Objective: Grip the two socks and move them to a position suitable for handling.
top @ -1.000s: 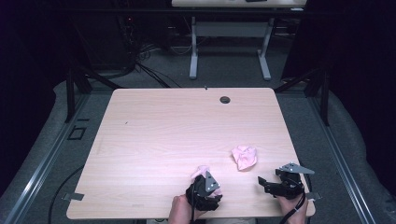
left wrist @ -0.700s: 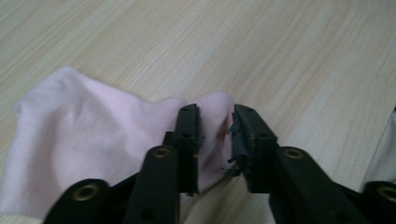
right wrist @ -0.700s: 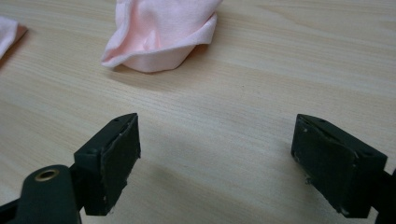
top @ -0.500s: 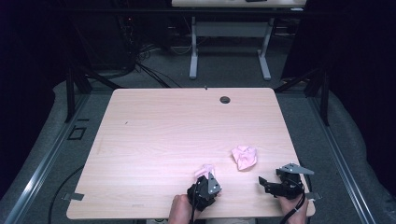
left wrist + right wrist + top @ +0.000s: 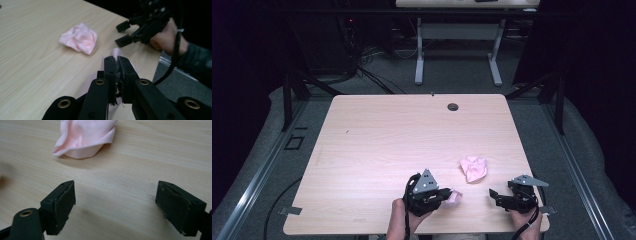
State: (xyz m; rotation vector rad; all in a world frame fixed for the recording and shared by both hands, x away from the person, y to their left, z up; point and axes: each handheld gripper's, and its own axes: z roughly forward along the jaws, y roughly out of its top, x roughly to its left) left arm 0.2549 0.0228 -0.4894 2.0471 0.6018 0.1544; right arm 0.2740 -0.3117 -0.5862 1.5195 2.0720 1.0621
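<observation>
Left claw (image 5: 447, 196) pinching small pink cloth (image 5: 455, 197). Right claw (image 5: 495, 196) spread; next: reach crumpled pink cloth (image 5: 474, 168) at 11 o'clock.

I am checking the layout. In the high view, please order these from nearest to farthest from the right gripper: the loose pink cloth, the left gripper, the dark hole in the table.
1. Loose pink cloth, just ahead, slightly left.
2. Left gripper, further left, near the front edge.
3. Dark hole, near the far edge.
</observation>
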